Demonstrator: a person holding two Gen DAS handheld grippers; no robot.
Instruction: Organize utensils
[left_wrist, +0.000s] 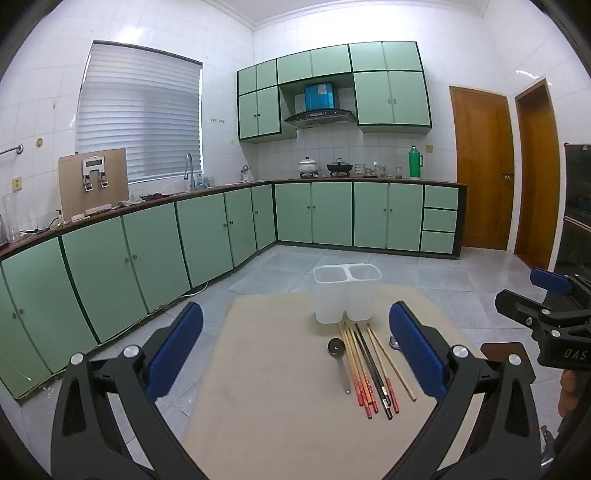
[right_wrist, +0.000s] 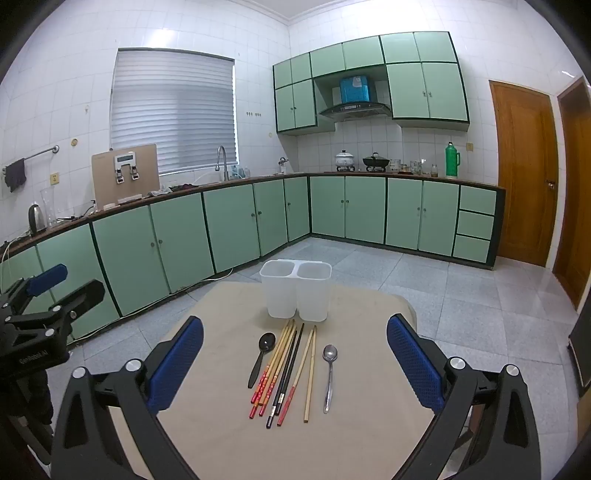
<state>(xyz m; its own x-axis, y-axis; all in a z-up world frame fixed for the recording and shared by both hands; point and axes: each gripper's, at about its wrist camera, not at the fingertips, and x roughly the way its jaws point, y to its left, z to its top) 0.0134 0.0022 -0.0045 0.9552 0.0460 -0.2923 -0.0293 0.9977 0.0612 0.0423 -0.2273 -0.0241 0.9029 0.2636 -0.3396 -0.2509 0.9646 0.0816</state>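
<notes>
A translucent white two-compartment utensil holder (right_wrist: 295, 291) stands upright and empty at the far side of a beige table (right_wrist: 229, 435); it also shows in the left wrist view (left_wrist: 345, 293). In front of it lie several chopsticks (right_wrist: 286, 373) side by side, a black spoon (right_wrist: 261, 358) to their left and a steel spoon (right_wrist: 328, 373) to their right. In the left wrist view the chopsticks (left_wrist: 369, 369) and black spoon (left_wrist: 339, 360) show too. My left gripper (left_wrist: 295, 347) is open and empty above the near table. My right gripper (right_wrist: 295, 358) is open and empty, above the utensils.
Green kitchen cabinets (right_wrist: 229, 229) run along the left and back walls. Wooden doors (right_wrist: 524, 170) stand at the right. The grey tiled floor (right_wrist: 461, 295) surrounds the table. The right gripper's body (left_wrist: 554, 317) shows at the right edge of the left wrist view.
</notes>
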